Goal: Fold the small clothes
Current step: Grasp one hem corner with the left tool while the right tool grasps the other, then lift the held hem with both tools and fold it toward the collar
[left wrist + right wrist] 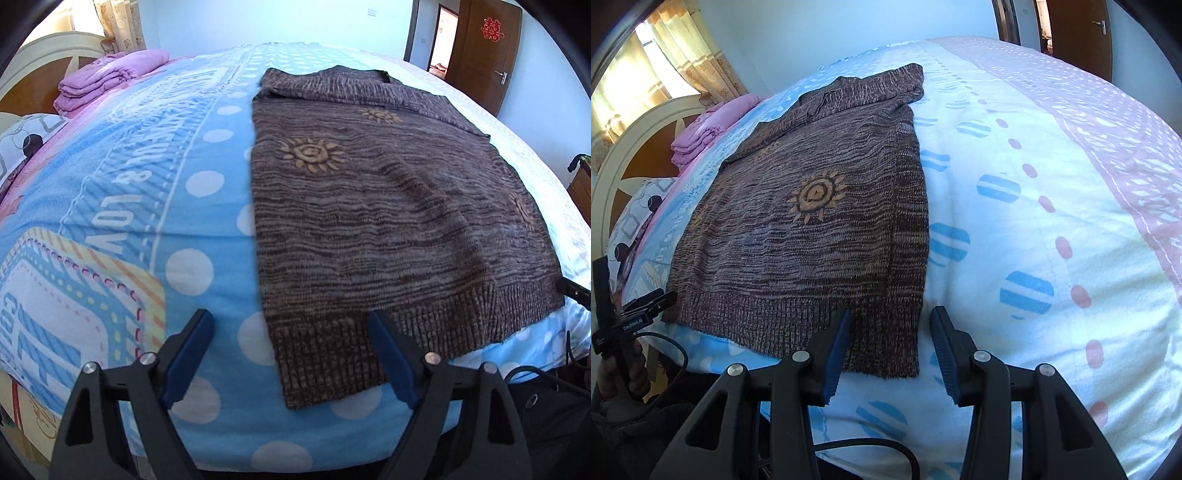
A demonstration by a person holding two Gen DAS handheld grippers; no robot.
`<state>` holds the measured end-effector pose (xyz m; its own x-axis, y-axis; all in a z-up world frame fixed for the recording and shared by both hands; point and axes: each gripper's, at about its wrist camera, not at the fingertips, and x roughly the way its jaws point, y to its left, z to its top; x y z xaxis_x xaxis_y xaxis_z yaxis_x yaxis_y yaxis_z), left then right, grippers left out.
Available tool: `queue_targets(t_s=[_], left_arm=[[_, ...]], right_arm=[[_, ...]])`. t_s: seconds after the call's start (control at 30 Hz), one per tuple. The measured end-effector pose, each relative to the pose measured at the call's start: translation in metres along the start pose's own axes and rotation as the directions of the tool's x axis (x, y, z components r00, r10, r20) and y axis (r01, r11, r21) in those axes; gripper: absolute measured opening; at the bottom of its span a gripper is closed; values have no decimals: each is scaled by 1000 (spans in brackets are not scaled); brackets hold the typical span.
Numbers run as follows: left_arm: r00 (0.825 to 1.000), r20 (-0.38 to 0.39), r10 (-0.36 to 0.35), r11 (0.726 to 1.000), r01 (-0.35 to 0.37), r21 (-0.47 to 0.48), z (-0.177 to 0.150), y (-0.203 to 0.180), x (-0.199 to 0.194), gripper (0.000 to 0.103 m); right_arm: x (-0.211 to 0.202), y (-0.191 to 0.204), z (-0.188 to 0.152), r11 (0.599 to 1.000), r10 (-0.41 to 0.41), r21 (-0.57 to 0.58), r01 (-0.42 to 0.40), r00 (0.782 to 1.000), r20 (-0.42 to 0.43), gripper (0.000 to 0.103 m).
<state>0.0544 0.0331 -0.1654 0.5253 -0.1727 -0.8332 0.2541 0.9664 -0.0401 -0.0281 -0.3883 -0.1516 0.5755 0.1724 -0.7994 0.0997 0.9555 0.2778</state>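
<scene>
A brown knitted sweater [369, 203] [812, 240] with orange sun motifs lies flat on the bed's blanket [147, 184] [1015, 203], ribbed hem towards me. My left gripper [288, 325] hovers over the hem's left corner; its jaws stand wide open, one blue pad [192, 354] over the blanket and the other over the ribbing. Over the hem's right corner my right gripper [891, 317] is open more narrowly, the knit's edge showing between its pads without being pinched. A black part of the right gripper shows at the left wrist view's right edge.
A folded pink quilt [99, 79] [709, 129] and a patterned pillow [26, 147] lie by the headboard [631, 147]. A brown door [484, 48] stands open beyond the bed. The bed's near edge runs just under both grippers, with black cables [871, 446] and a hand [620, 373] below it.
</scene>
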Motion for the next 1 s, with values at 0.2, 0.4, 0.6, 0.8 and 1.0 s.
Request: queue_targets(t_s=[0.2, 0.4, 0.6, 0.8, 1.0], left_arm=[[999, 23, -46, 998, 45, 41, 4, -6, -9, 11], [997, 30, -67, 998, 66, 25, 4, 4, -20, 10], [996, 33, -78, 997, 78, -1, 3, 12, -20, 9], [995, 66, -76, 997, 77, -12, 9, 14, -27, 9], [986, 142, -89, 996, 92, -18, 25, 20, -48, 9]], right_arm=[[-3, -1, -3, 998, 65, 4, -65, 997, -29, 6], [-22, -8, -16, 992, 127, 15, -126, 991, -40, 4], [-22, -16, -19, 988, 147, 47, -145, 989, -33, 4], [-27, -28, -15, 958, 255, 131, -255, 967, 15, 4], [-45, -24, -4, 952, 278, 107, -288, 955, 100, 4]])
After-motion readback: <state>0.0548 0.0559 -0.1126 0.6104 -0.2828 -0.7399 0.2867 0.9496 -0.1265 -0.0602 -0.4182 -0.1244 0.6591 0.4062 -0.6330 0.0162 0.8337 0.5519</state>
